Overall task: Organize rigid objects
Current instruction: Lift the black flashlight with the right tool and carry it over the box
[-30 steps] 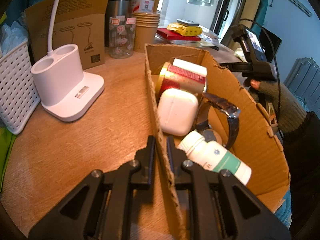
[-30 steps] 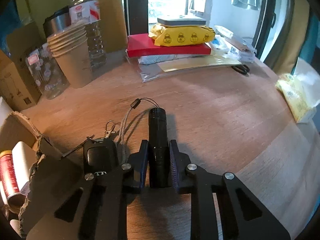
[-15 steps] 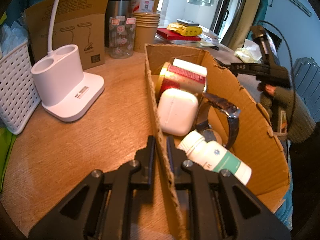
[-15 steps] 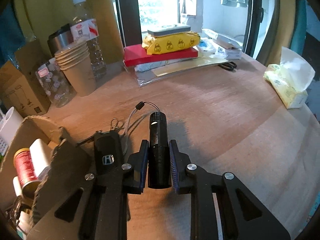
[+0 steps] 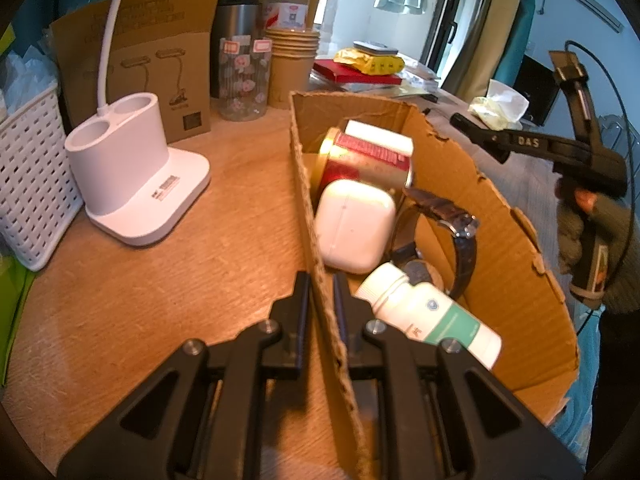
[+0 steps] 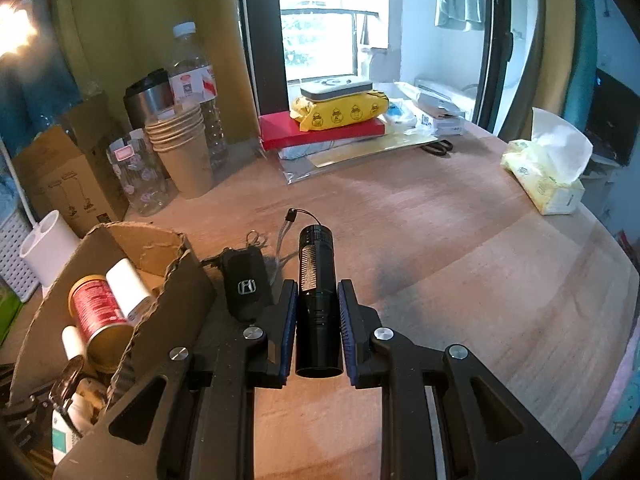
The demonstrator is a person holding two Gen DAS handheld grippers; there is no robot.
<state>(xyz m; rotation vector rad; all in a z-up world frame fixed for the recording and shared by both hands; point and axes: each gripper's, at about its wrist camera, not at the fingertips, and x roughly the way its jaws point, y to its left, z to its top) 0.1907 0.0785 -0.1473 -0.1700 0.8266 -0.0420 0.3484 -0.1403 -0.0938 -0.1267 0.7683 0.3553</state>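
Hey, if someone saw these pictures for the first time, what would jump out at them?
Probably the black flashlight clamped in the right gripper, above the wooden table. Next, the torn cardboard box full of small things, its near wall pinched by the left gripper. A car key lies beside the box.

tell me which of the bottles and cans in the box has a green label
The white pill bottle lying nearest the left gripper has the green label. The can further back is red with a gold rim, and the white container behind it shows no green.
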